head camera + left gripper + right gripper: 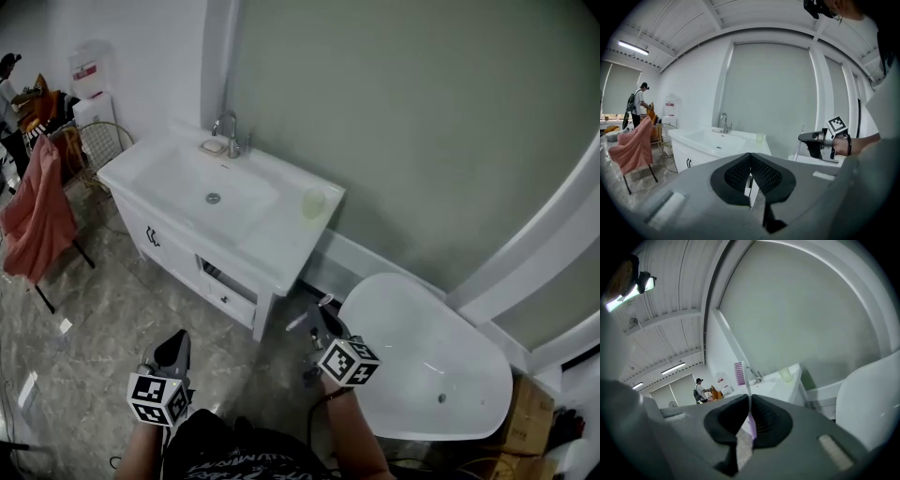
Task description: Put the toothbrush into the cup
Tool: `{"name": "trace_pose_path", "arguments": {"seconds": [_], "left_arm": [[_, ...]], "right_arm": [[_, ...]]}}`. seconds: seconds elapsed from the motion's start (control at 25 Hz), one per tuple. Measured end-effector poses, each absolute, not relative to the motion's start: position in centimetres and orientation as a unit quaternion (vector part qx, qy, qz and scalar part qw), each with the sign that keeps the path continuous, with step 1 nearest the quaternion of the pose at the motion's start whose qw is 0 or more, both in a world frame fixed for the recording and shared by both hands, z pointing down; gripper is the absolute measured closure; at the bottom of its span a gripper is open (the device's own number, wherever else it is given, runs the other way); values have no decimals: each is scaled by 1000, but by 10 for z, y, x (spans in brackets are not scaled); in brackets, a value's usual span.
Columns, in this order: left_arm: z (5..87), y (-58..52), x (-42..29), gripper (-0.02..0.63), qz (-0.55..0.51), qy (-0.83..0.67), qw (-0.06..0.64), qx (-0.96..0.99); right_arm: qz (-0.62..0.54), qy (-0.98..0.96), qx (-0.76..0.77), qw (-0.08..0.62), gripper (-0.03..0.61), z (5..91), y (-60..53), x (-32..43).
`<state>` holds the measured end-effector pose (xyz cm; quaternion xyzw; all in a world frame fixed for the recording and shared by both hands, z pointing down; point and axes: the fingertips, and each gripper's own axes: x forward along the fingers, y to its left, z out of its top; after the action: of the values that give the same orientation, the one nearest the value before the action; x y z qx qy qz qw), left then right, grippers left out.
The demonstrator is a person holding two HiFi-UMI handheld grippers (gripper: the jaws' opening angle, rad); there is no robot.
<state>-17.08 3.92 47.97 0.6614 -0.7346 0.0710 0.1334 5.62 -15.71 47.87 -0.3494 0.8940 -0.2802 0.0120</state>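
The person holds both grippers low in front of the body, forearms stretched forward. The left gripper (173,351) points ahead and a little downward; its jaws are pressed together with nothing between them. The right gripper (316,326) is held nearly level, the right hand (840,146) gripping it just behind its marker cube (349,362). Its jaws are closed on the handle of a toothbrush (746,389), and the bristle head stands up above the pads.

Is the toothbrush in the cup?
No, the toothbrush is clamped in the right gripper, while the cup stands apart on the counter.
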Motion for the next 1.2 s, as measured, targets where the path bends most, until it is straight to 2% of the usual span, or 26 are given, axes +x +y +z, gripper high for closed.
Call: {"name": "trace_pose_path", "arguments": {"seconds": [0.48,1.2], "left_arm": [[485,-81,-201,604,63,-675,141,721],[462,-346,-248,604,58,-563,114,816]], "right_arm": [[-276,869,-410,33,557,479,-236,49],[-243,826,-504,70,557,429,-417,11]]}}
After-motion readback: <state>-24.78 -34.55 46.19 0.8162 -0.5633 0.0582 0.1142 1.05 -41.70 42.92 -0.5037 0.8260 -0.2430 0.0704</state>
